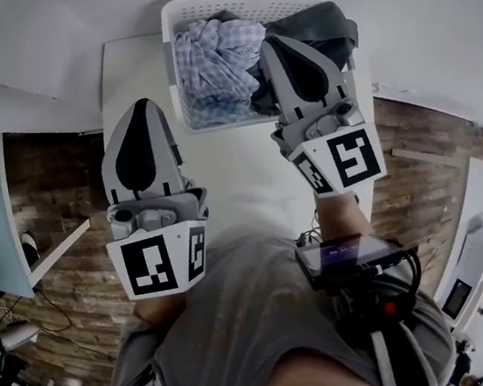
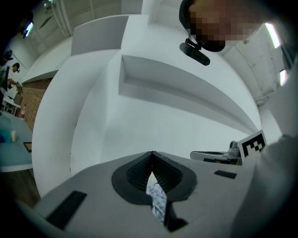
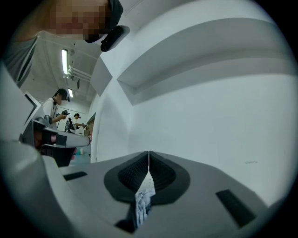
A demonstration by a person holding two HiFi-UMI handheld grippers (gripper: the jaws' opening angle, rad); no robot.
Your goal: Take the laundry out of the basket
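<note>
The basket (image 1: 200,9) stands at the far end of the white surface (image 1: 239,175), close to the wall (image 1: 42,20). The laundry is inside it: a checked cloth (image 1: 211,59) bunched in the left part and a dark garment (image 1: 321,25) heaped in the right part, up against the right rim. In the head view the left hand-held gripper (image 1: 143,105) is held above the surface just left of the basket and points away from the person. The right hand-held gripper (image 1: 279,43) is held over the basket's right half and covers part of the dark garment. Bare surface shows between the two. In the left gripper view the jaws are together, their tips meeting. A sliver of checked cloth shows through the narrow slit behind the tips, and I cannot tell from that view whether it touches the pads. The right gripper view shows the same: tips closed on each other, with a strip of pale checked cloth in the slit below them. Both views face the wall, and the left one also shows the right hand-held gripper's marker cube (image 2: 253,144) at its right side. A brown wood floor (image 1: 46,182) lies on either side of the surface.
</note>
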